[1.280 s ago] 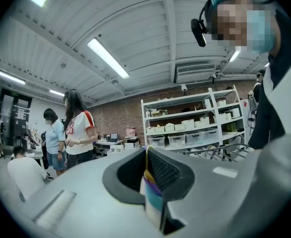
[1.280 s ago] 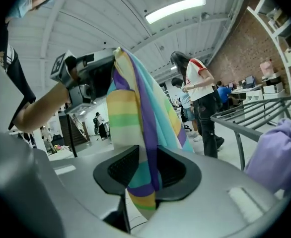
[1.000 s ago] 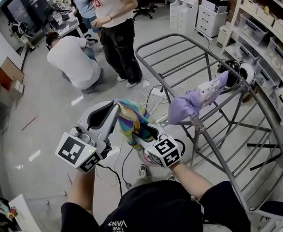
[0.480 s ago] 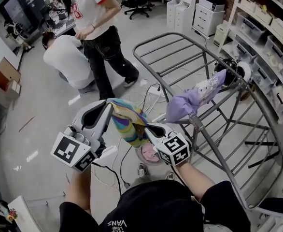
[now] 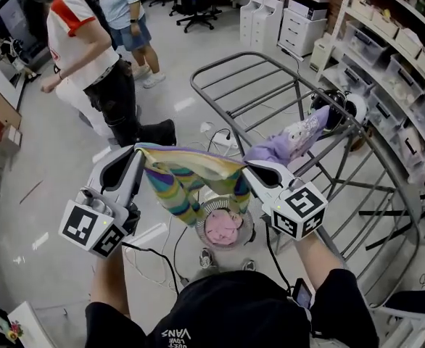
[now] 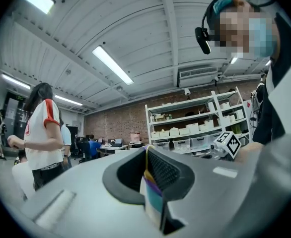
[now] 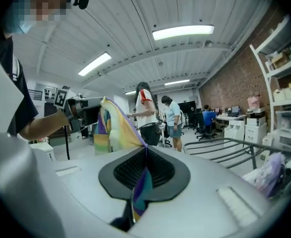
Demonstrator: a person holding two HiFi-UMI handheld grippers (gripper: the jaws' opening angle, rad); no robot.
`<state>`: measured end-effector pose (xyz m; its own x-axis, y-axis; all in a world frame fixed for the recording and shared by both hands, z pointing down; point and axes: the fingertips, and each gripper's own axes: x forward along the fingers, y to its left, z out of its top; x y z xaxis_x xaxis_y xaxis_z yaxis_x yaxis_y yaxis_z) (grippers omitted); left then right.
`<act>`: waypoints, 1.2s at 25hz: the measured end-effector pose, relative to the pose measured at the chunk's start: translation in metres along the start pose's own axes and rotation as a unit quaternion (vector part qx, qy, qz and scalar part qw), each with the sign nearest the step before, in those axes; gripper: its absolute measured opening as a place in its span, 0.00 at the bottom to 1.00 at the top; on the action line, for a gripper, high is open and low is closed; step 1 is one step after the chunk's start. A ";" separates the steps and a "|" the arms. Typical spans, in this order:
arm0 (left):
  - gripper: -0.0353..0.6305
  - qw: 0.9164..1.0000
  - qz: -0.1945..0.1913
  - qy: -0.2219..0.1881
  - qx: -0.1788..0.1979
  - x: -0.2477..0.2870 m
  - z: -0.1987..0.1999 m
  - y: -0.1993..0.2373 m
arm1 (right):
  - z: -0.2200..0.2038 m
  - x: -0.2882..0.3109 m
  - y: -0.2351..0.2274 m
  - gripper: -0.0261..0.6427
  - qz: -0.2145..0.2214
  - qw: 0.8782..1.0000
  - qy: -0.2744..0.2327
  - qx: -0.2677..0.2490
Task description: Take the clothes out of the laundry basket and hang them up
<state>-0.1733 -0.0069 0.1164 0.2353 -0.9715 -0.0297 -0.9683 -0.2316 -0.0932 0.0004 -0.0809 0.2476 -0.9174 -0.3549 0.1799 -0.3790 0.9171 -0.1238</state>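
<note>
Ahead and to the right of both grippers stands the grey drying rack [image 5: 270, 85]. Between the grippers, the striped garment [image 5: 191, 176] spreads with its top edge pulled nearly straight, the rest sagging toward the laundry basket [image 5: 247, 227] directly below them. A purple garment [image 5: 285, 145] already lies over the rail just beyond the right gripper [image 5: 250, 168]. Both tools are clamped tight on cloth: the left gripper [image 5: 141, 151] pinches one corner, the right pinches the other, each with only a thin fold between its pads. Such shallow bites look likely to slip if the pull widens. The hanging part could also snag the rack's near rail or drag the purple garment off.
</note>
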 end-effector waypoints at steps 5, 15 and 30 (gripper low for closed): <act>0.07 1.000 -0.008 -0.008 0.011 0.014 0.006 -0.007 | 0.043 -0.023 -0.032 0.05 -0.050 0.997 -0.005 -0.056; 0.07 0.992 -0.094 -0.070 0.055 0.075 0.069 -0.047 | 0.172 -0.093 -0.101 0.05 -0.176 0.969 -0.039 -0.168; 0.07 0.953 -0.242 -0.163 0.077 0.176 0.191 -0.179 | 0.268 -0.214 -0.227 0.05 -0.348 0.912 0.012 -0.218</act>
<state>0.0578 -0.1269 -0.0621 0.6896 -0.6789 -0.2521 -0.7215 -0.6143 -0.3195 0.2509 -0.2620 -0.0242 -0.4693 -0.8786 0.0883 -0.7789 0.4589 0.4274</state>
